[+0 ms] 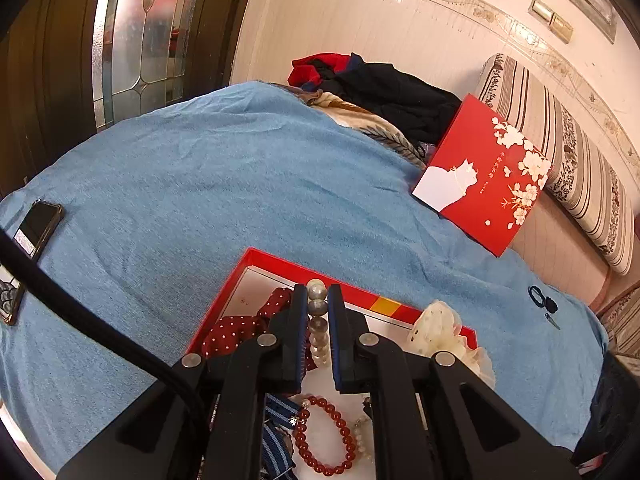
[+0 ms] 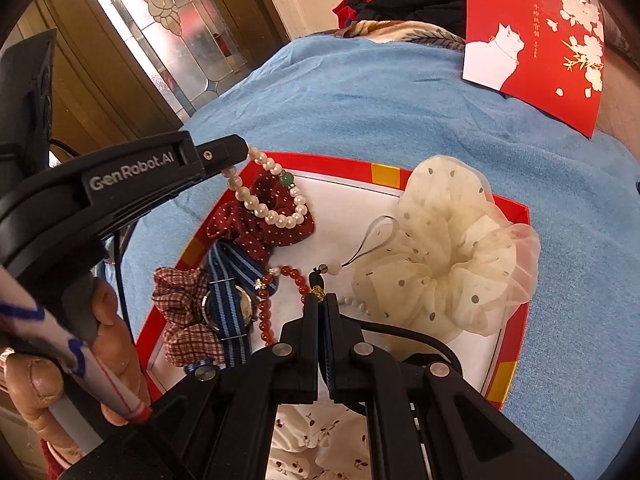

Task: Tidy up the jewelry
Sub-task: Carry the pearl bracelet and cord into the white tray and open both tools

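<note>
Left gripper (image 1: 318, 300) pinches the pearl bracelet (image 2: 276, 204), apparently dangling above the red tray (image 2: 516, 208).

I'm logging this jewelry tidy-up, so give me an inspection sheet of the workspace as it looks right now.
Surface: blue blanket on a bed.
Job's things: red tray holding scrunchies, red bead bracelet, striped-strap watch.
Clutter: phone, red lid, clothes pile.
Grippers: left gripper shut on pearl bracelet, lifted; right gripper shut on a charm cord.
Cables: black cable.
Surroundings: glass-panelled door, striped bolster.
</note>
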The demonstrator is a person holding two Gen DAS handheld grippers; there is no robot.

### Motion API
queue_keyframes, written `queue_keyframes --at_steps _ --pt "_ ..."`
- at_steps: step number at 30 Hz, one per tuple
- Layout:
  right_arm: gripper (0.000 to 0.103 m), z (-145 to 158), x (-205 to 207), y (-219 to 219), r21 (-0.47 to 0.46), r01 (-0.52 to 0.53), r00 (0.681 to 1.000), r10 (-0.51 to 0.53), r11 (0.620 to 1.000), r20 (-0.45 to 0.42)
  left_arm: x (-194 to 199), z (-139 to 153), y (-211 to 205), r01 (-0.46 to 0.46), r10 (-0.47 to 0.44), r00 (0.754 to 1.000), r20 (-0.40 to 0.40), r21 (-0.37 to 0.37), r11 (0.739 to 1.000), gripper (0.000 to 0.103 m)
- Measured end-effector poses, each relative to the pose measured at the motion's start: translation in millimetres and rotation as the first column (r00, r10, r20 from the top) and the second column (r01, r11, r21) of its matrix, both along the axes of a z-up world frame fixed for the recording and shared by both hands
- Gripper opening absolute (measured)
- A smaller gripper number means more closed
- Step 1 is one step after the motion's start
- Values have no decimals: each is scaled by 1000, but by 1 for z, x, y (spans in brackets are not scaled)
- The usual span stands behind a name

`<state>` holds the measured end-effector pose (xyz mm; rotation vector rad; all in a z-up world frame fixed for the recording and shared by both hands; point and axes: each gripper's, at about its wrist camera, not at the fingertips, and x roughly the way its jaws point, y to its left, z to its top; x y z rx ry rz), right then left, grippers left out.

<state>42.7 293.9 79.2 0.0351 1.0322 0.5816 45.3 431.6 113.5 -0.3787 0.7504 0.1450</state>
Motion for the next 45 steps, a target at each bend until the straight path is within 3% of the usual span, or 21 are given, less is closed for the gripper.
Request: queue_keyframes --at_steps 8,17,22,26,32,37,45 --pt "3 19 -6 -7 28 13 998 -15 1000 54 -7 3 15 -7 8 1000 13 -27 1000 9" --pt "3 22 -5 -6 8 31 996 -31 1000 85 -11 1 29 19 -15 999 31 -129 991 9" --pt "3 15 -3 -6 -18 43 996 -42 999 85 -8 -5 35 121 -105 992 70 -304 945 9" --pt "3 12 -3 -9 -9 44 996 -43 999 75 -1 -12 29 197 -183 980 73 -384 902 9" --pt "3 11 4 -3 -34 61 994 -57 998 97 7 -20 13 202 -204 979 32 -349 915 9" --pt "3 6 6 -1 -67 62 993 -55 996 107 9 -20 4 167 -174 985 -7 -234 958 9" --pt "4 -5 4 -2 -70 58 996 -52 996 78 9 -20 -2 141 -146 988 -44 -114 983 9"
